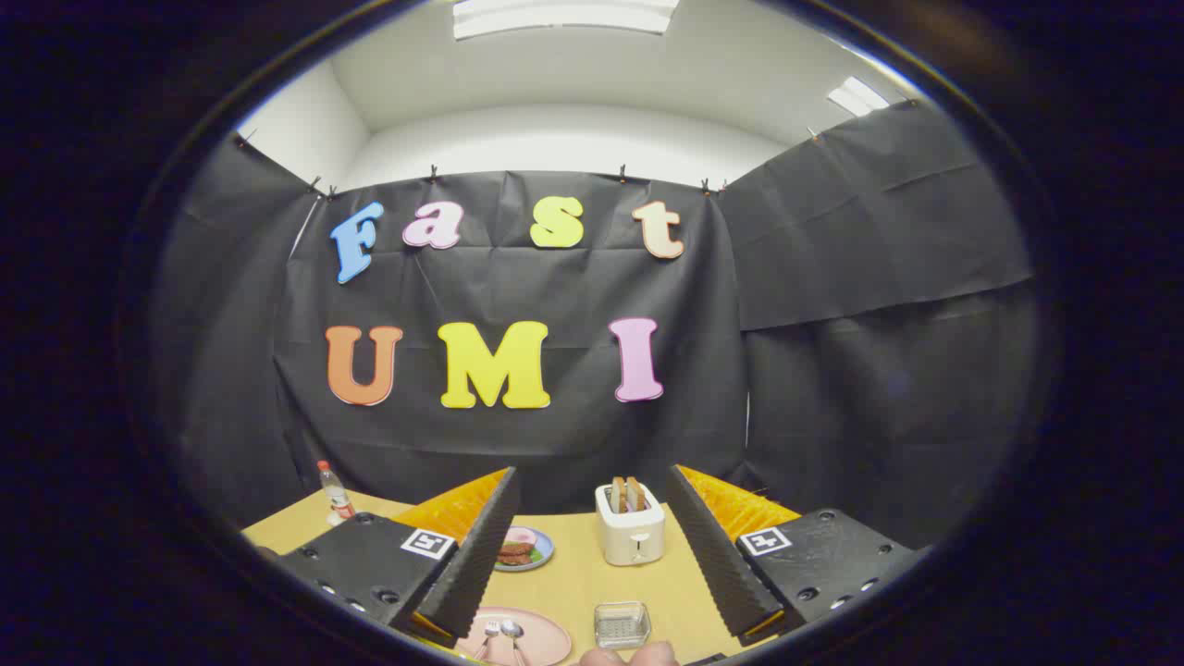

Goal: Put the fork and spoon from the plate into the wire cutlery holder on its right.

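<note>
My gripper (592, 518) is open, its two fingers spread wide with nothing between them, held well above the table. Below and between the fingers lies a pink plate (541, 640) with a fork (487, 637) and a spoon (513, 635) side by side on it. To the right of the plate stands a small wire cutlery holder (622, 624), seen from above. The holder looks empty.
A white toaster (630, 532) with two bread slices stands farther back on the tan table (573, 578). A small blue plate with a sandwich (521, 548) sits left of it. A bottle (336, 493) stands at the far left corner. A hand (629, 655) shows just near the holder.
</note>
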Demonstrator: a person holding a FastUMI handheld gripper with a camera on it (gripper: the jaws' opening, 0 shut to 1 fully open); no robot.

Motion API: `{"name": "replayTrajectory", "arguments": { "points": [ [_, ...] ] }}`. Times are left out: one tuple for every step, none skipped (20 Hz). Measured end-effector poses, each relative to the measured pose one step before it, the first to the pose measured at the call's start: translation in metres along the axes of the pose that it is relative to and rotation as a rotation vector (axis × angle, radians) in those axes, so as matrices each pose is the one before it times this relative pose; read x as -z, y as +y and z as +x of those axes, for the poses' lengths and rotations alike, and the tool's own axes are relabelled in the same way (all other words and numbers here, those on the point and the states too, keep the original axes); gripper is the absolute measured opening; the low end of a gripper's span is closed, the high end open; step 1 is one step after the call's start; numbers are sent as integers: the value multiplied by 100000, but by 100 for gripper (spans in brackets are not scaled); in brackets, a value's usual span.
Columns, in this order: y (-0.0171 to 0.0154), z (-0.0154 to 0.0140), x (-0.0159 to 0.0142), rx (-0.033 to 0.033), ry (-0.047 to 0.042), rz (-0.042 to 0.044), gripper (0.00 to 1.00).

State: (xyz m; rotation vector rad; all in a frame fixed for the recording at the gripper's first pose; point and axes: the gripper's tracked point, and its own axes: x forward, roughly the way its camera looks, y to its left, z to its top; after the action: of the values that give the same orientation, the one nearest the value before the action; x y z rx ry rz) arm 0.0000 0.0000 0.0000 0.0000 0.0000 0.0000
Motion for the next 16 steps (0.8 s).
{"name": "replayTrajectory", "arguments": {
  "points": [
    [124, -148, -33, -324, 248, -461, 96],
    [78, -138, 28, -77, 81, 100, 96],
    [19, -92, -146, 219, -129, 77, 96],
    [-46, -51, 53, 264, 115, -78, 96],
    [126, -53, 78, 147, 336, -315, 96],
    [137, -27, 254, -106, 518, -44, 96],
    [124, 47, 128, -165, 811, 143, 96],
    [142, -30, 393, -280, 1032, 62, 96],
    [234, 87, 389, -299, 1216, -262, 96],
    [198, 8, 520, -471, 1362, -852, 96],
    [355, -60, 277, -803, 856, -812, 96],
    [401, -4, 316, -890, 768, -504, 96],
    [380, -66, 214, -844, 671, -280, 96],
    [381, 45, 336, -880, 367, -171, 96],
    [291, 15, 208, -284, 362, -298, 96],
    [197, 33, 400, -497, 177, -418, 96]
  ]
}}
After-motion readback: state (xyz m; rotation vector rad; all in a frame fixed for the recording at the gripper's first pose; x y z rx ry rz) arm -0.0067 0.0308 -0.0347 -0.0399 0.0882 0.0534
